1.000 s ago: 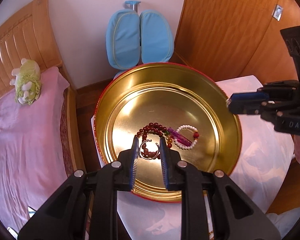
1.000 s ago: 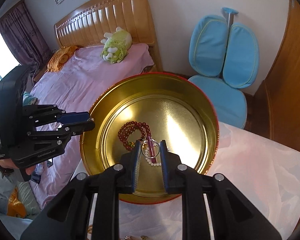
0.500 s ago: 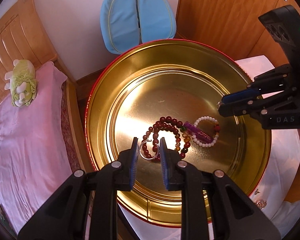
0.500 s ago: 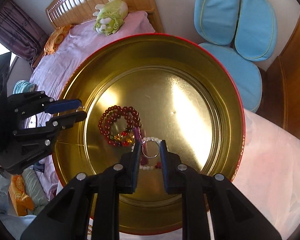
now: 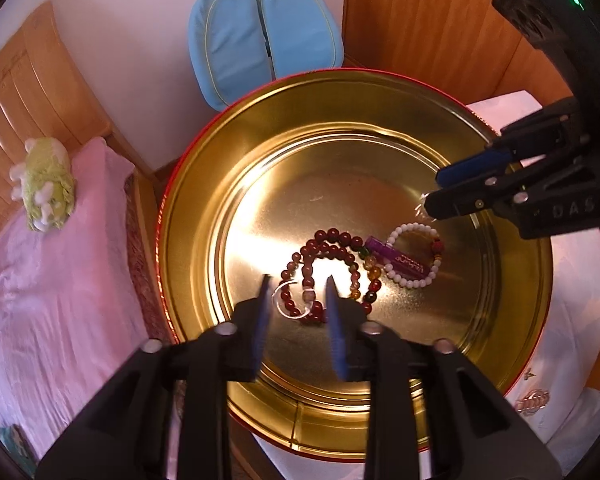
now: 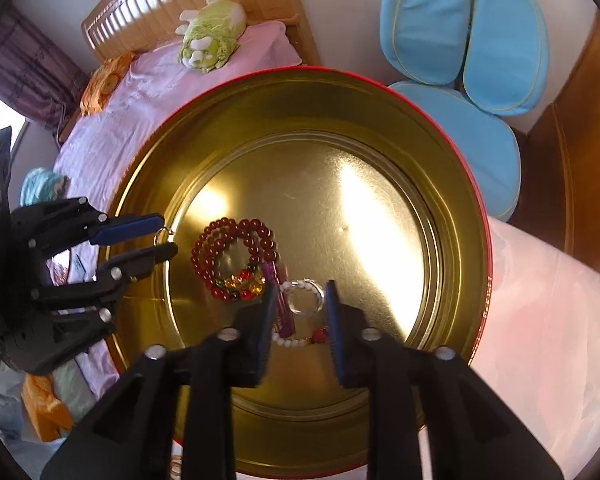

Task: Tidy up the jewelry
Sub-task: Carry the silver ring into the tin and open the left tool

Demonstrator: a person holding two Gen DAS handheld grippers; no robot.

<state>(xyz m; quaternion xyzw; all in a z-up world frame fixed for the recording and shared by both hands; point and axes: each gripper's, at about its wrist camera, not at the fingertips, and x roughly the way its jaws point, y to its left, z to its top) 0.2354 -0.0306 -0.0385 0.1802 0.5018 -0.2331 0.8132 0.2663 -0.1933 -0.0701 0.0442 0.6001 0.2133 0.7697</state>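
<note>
Both grippers' jaws opening over tin (image 5: 204,216). Left gripper (image 5: 296,300): ring (image 5: 290,300) loose between pads, lying on red beads (image 5: 324,264). Right gripper (image 6: 300,300): second ring (image 6: 305,301) loose, 12 o'clock of fingertips.

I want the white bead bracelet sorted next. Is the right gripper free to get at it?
Probably yes: the right gripper, jaws opening, hangs just over the white bead bracelet, though a small silver ring and purple tube crowd it.

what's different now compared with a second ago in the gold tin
Both grippers came down closer over the tin; the left gripper and right gripper, nearly shut before, are opening, a small ring still between each pair. The bead bracelets stayed put.
</note>
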